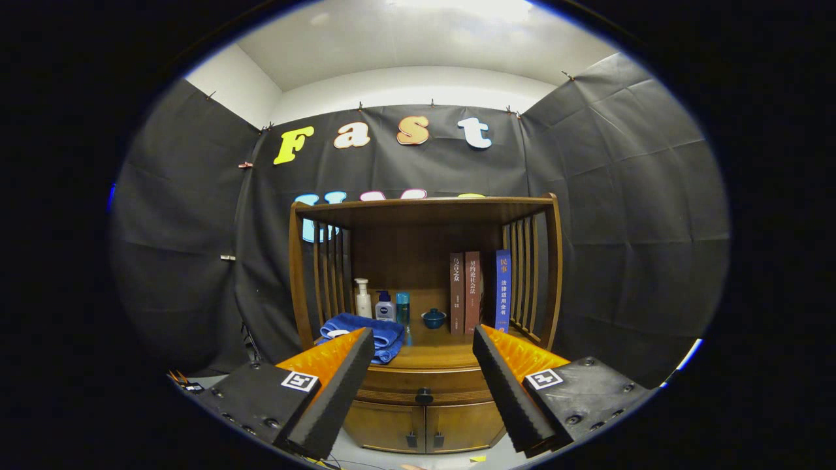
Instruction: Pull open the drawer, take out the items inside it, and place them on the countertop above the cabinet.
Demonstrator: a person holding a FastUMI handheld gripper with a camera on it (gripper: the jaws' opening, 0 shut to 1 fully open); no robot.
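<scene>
A brown wooden cabinet [424,287] stands ahead against the booth wall. Its drawer [424,378] is closed, with a small dark knob [424,395] at the front centre, and nothing of the inside shows. The countertop [437,356] lies just above the drawer, under an open shelf. My gripper [423,339] is open, its two fingers spread wide on either side of the drawer and some way short of it. The knob sits between the fingers, a little below the tips. Nothing is held.
On the countertop lie a folded blue towel [366,333], several small bottles [382,303], a small teal lidded bowl [433,318] and three upright books [480,290]. Slatted wooden sides [529,274] enclose the shelf. Two lower doors [424,427] sit beneath the drawer.
</scene>
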